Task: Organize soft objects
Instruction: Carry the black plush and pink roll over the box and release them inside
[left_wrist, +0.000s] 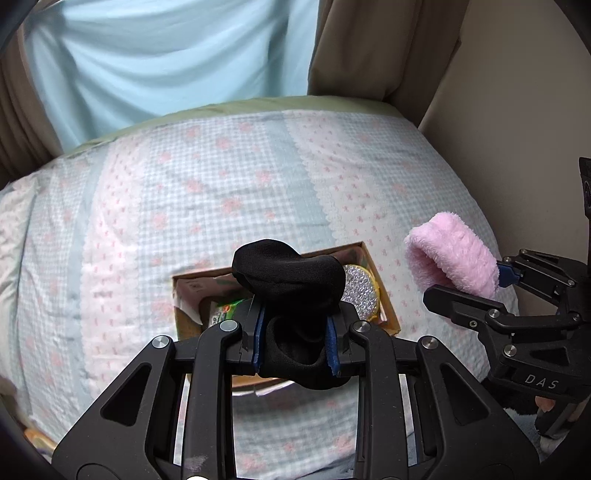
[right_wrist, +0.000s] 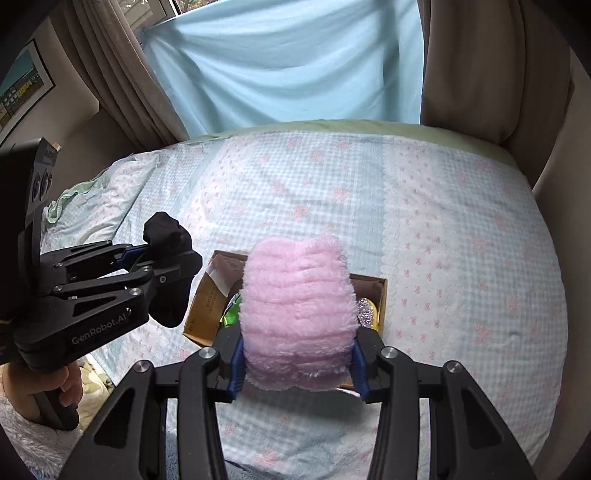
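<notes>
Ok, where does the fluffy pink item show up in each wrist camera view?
Left wrist view: pink fluffy item at right edge, held by the right gripper.
Right wrist view: bottom centre, hiding much of the box.
Shared landmark: cardboard box on the bedspread.

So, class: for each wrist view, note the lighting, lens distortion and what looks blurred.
Left wrist view: soft even daylight, bed edges bowed by the fisheye, black sock reads as a detail-less dark mass. Right wrist view: brighter near the blue sheet, dark vignette corners, fluffy pink sock slightly soft up close.
</notes>
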